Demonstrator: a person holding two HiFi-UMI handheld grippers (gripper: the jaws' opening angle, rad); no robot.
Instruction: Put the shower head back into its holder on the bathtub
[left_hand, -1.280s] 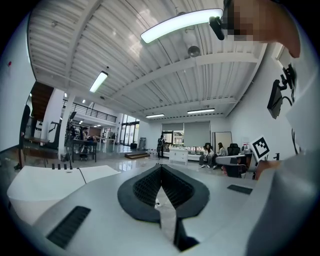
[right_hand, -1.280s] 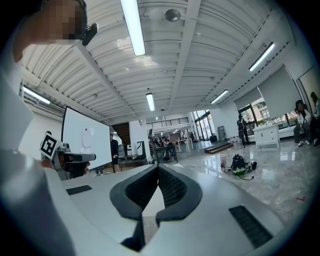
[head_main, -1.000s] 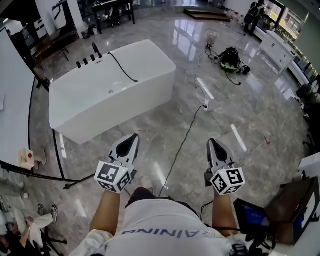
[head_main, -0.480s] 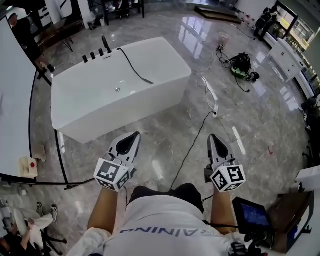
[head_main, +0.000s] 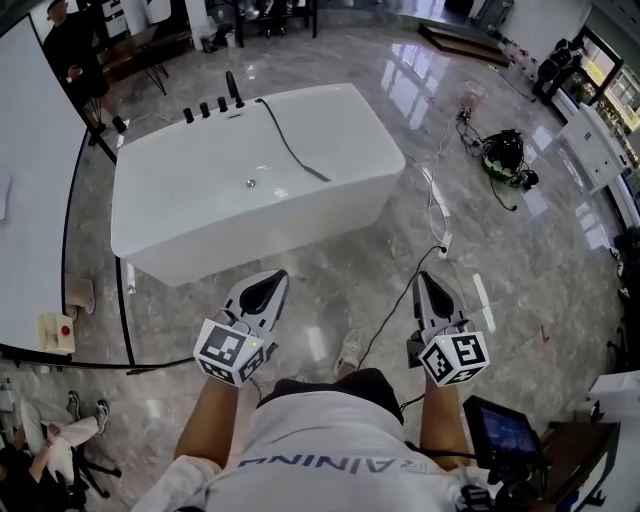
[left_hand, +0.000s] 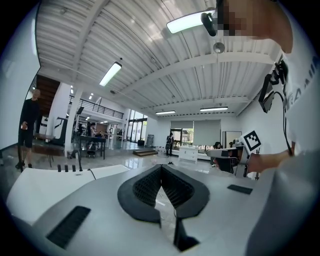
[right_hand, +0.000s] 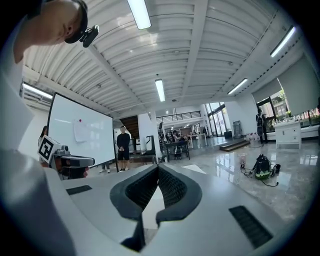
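Polished marble floor surrounded the white bathtub (head_main: 200, 235); the shower head (head_main: 320, 177) apparently lay inside it on its black hose, away from the taps (head_main: 205, 108). The left gripper (head_main: 266, 290) and right gripper (head_main: 431, 292) were well short of the tub, jaws pressed together and empty. The step probably called for getting closer and opening one gripper before reaching in. Only the head view showed the hose; the right gripper view showed a whiteboard (right_hand: 80, 140) instead.

Strip lights (right_hand: 141, 14) overhead are flooding everything with bright, even light; the glossy floor (head_main: 400, 70) is throwing white glare, and the tub (head_main: 250, 190) is casting barely any shadow. Gripper views are bulging fisheye-style, corners going black
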